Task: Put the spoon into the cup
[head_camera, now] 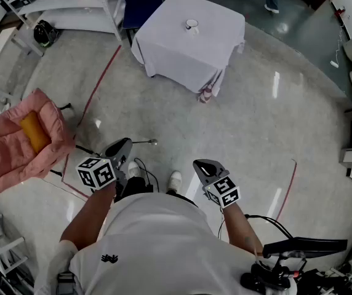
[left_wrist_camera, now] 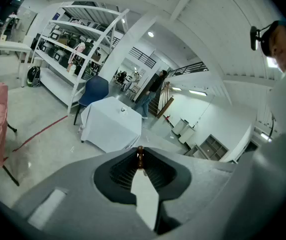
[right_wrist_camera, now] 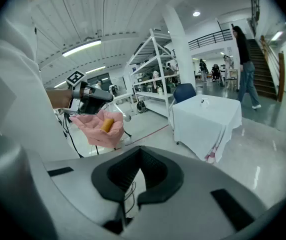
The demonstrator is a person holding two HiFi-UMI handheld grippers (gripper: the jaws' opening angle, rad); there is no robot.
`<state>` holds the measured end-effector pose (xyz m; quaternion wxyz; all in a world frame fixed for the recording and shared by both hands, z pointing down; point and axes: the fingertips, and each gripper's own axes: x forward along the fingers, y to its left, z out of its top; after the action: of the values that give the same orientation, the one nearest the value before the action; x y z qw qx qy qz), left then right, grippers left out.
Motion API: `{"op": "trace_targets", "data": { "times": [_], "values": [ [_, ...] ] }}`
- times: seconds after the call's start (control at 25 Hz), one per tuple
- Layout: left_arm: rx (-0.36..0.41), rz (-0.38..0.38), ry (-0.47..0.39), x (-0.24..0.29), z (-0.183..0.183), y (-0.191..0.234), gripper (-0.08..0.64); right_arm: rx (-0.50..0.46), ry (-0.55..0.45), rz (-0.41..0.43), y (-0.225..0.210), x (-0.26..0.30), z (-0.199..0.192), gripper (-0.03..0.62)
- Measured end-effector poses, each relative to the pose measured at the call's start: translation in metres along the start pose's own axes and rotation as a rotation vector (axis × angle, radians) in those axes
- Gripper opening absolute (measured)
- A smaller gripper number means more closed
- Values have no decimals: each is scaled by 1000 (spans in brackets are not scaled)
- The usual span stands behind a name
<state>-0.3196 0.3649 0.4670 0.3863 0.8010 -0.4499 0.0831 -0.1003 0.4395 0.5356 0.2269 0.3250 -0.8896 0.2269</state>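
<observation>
Glossy speckled floor [head_camera: 164,112] marked with red tape [head_camera: 101,75] holds a white-draped tabletop [head_camera: 173,51], white shelving [head_camera: 59,5] and a pink cushioned chair [head_camera: 10,149].

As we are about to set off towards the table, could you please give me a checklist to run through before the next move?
1. Spoon gripped in the left tool: ok, pinched at the handle end.
2. Right tool shut with nothing in it: ok.
3. Cup standing on the table: ok.
4. Cup within reach: not ok, the table is well across the floor.
5. Cup free of contents: cannot tell, too small.
</observation>
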Motion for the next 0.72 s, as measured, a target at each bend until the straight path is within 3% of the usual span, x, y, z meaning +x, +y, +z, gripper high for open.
{"op": "trace_targets", "data": {
  "times": [0.4,0.72],
  "values": [
    [53,-38,-34,41,8,-53,46,22,-83,-56,-30,-42,-10,8],
    [-10,-24,-56,66,20,-42,46,-32,-47,-38,-53,-28,4,8]
  ]
}}
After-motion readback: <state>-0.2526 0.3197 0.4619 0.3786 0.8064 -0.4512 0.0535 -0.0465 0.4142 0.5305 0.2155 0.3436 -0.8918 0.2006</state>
